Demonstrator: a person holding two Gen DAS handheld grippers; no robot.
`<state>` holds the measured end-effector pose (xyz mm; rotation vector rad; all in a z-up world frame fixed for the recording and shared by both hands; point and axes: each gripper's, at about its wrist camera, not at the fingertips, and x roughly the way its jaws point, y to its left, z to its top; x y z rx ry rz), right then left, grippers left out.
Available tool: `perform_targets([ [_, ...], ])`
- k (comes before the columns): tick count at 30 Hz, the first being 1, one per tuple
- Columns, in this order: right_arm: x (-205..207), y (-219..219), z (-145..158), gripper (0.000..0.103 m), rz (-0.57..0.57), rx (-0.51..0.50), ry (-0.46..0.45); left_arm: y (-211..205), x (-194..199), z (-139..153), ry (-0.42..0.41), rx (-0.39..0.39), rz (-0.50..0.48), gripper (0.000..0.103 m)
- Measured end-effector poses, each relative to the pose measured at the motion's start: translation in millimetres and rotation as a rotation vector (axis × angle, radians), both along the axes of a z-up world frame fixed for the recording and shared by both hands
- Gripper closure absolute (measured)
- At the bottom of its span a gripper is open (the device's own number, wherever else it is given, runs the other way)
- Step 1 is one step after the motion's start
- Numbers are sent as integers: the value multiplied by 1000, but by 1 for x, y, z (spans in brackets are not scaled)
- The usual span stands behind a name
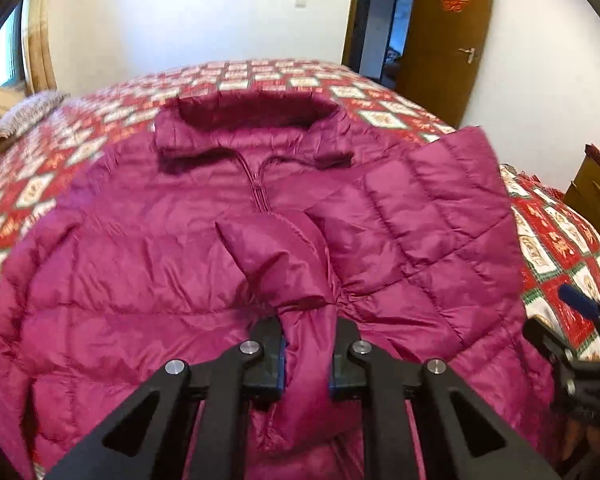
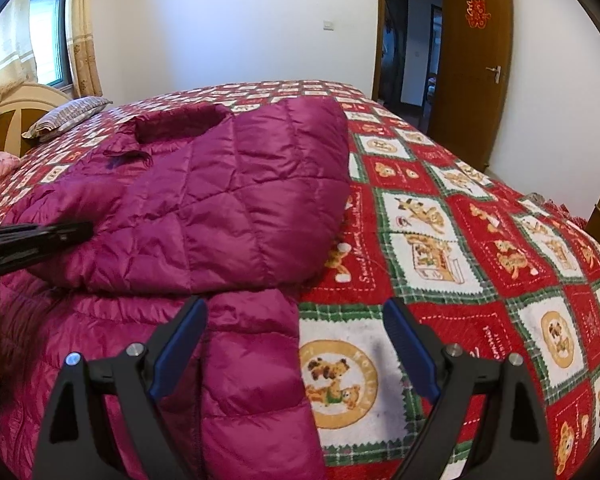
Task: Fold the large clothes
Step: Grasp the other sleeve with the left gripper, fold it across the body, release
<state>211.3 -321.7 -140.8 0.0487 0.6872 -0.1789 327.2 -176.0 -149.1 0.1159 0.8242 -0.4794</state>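
Item: magenta down jacket (image 1: 148, 248), centre frame, front up on quilted bed (image 2: 460, 240). Left hand-held gripper (image 1: 306, 356) pinches sleeve cuff (image 1: 304, 344); right hand-held gripper (image 2: 296, 344) wide, holding nothing, over hem edge. Step: sleeve fold-in. Next, likely: lay cuff across chest.

jacket (image 1: 140, 264) and pillow (image 2: 70, 114) on bed (image 2: 480, 248)

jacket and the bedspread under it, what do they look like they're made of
Jacket: looks like thin shiny synthetic shell, maybe nylon, over puffy fill; it shows sheen, stitched quilting and soft bulges. Bedspread: looks like matte printed cotton-type fabric, quilted or patchwork style; no shine, with stitch lines around the bear squares.
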Motion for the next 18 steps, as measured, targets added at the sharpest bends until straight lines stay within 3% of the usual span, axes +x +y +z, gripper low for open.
perform_targets([
  [13,12,-2,3,11,-4,-66,31,40,-11,26,-77,-21,64,90],
  [18,21,-5,5,12,9,-60,51,61,-14,23,-96,35,132,90],
])
